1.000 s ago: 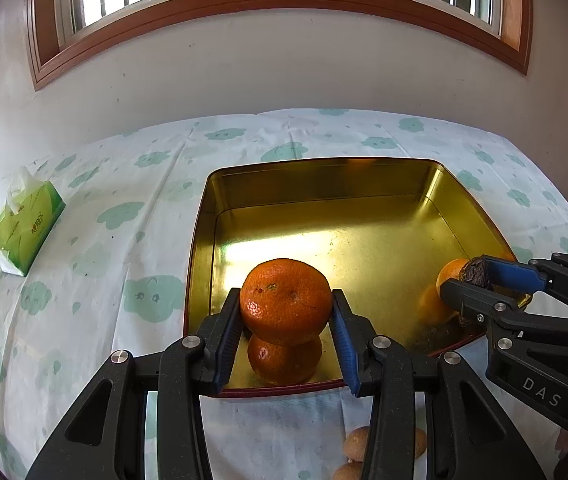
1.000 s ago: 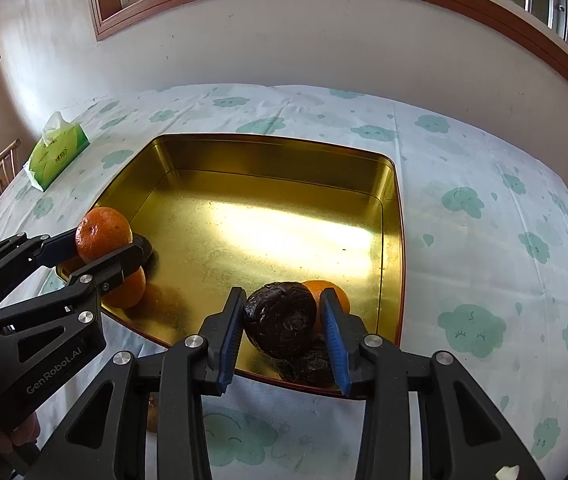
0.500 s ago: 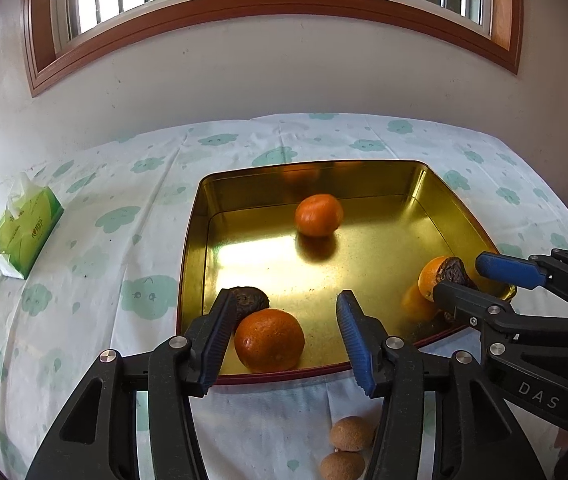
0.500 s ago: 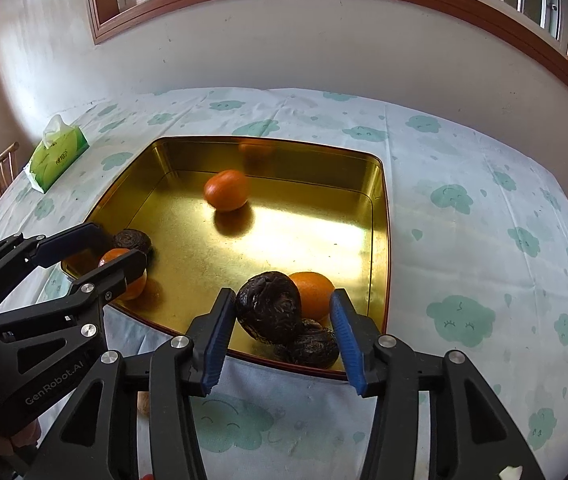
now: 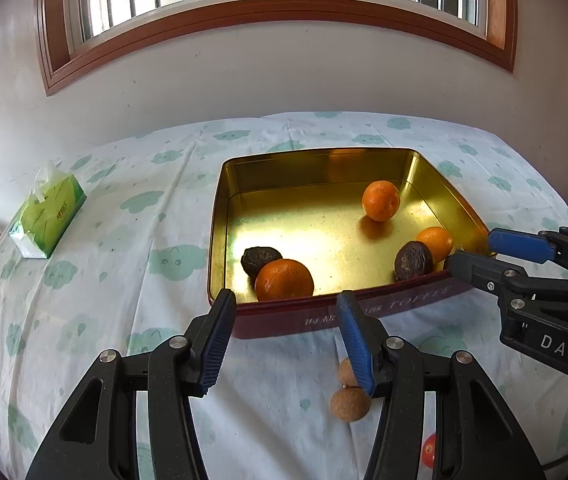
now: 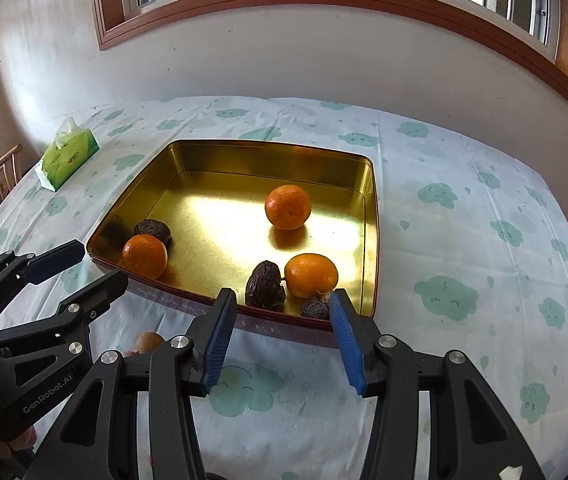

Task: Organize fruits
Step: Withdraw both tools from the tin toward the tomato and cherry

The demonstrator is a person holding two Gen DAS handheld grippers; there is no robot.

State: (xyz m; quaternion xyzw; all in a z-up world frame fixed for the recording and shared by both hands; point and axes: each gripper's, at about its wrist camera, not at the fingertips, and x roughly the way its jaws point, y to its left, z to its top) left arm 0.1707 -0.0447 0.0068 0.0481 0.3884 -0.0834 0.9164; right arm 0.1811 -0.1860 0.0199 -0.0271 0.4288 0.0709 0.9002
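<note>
A gold tin tray (image 5: pixel 316 168) (image 6: pixel 267 152) holds three oranges and several dark wrinkled fruits. One orange (image 5: pixel 284 280) (image 6: pixel 144 256) lies at the near left corner beside a dark fruit (image 5: pixel 260 260). One orange (image 5: pixel 380 201) (image 6: pixel 288 206) lies mid-tray. A third orange (image 6: pixel 311 274) sits by a dark fruit (image 6: pixel 264 285) at the near right. My left gripper (image 5: pixel 286 328) is open and empty, just short of the tray's near wall. My right gripper (image 6: pixel 281 328) is open and empty at the tray's near right edge.
Two small brown fruits (image 5: pixel 350 400) and a small red one (image 5: pixel 428 450) lie on the cloud-print tablecloth (image 6: pixel 464 240) in front of the tray. A green tissue pack (image 5: pixel 49 212) (image 6: pixel 68 156) sits far left. A wall with a window is behind the table.
Both grippers opened and let go of their fruit, an orange on the left and a dark fruit on the right. The released orange rolled to mid-tray. Both grippers then drew back from the tray.
</note>
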